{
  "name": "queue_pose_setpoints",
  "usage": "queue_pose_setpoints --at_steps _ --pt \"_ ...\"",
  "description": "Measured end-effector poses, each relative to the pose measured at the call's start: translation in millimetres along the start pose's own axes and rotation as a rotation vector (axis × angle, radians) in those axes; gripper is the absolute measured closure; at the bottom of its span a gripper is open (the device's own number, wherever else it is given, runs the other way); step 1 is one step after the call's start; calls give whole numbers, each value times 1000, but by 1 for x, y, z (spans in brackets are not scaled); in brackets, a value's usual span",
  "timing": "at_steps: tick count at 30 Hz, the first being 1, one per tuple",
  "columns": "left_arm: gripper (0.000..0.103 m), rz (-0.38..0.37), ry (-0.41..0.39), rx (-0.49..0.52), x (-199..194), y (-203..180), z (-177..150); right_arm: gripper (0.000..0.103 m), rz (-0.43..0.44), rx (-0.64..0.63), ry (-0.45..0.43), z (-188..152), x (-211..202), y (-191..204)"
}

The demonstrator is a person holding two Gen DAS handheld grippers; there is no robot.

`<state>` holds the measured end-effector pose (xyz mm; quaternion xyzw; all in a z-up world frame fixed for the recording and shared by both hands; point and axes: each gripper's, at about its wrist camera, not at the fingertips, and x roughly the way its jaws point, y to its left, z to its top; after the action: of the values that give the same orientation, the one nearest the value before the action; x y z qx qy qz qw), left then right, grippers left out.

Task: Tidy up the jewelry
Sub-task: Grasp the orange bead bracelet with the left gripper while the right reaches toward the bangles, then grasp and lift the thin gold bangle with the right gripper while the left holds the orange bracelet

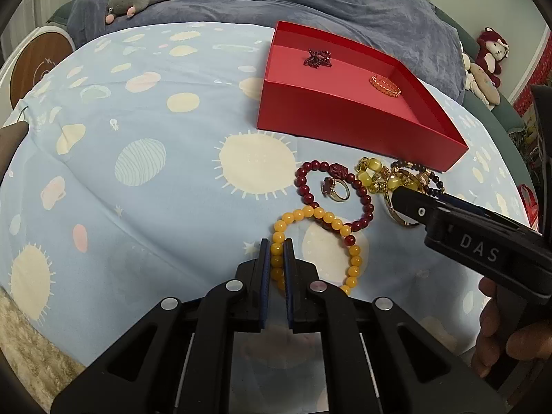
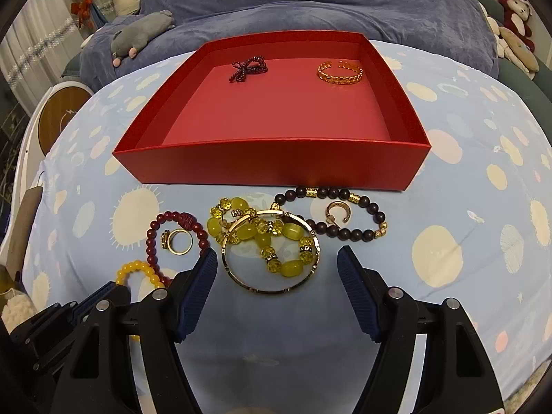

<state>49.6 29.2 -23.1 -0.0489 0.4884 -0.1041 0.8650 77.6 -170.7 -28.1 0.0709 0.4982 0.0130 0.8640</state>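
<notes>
Blue planet-print bedding (image 2: 448, 179) fills both views. Low in frame, the left gripper (image 1: 277, 248) pinches the yellow bead bracelet (image 1: 352, 258); the right gripper (image 2: 277, 269) gapes over the gold bangle (image 2: 272, 252). Farther up, the red box (image 2: 272, 158) holds two pieces; most jewelry waits outside.

Home bedroom: bed w/ planet-print sheet (image 2: 448, 110), blue duvet (image 2: 310, 3), plush toys (image 2: 515, 8), curtains (image 2: 31, 41).
</notes>
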Motion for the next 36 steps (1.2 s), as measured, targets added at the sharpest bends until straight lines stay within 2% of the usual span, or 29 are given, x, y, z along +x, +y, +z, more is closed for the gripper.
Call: queue_pose_setpoints --at_steps 11,16,18,27,36 --pt "96 -19 -4 -14 0 1 -1 34 -30 -29 5 2 14 5" --pt "96 -18 -4 -14 0 2 -1 42 -44 -38 -6 0 12 4" --pt "96 -18 -4 -14 0 2 -1 42 -38 -35 -5 -1 10 3" --pt "96 -18 -4 -13 0 1 -1 42 -12 17 -38 -14 -22 -13" --pt "96 -19 -5 -15 0 2 -1 42 -11 52 -33 -54 -54 -29"
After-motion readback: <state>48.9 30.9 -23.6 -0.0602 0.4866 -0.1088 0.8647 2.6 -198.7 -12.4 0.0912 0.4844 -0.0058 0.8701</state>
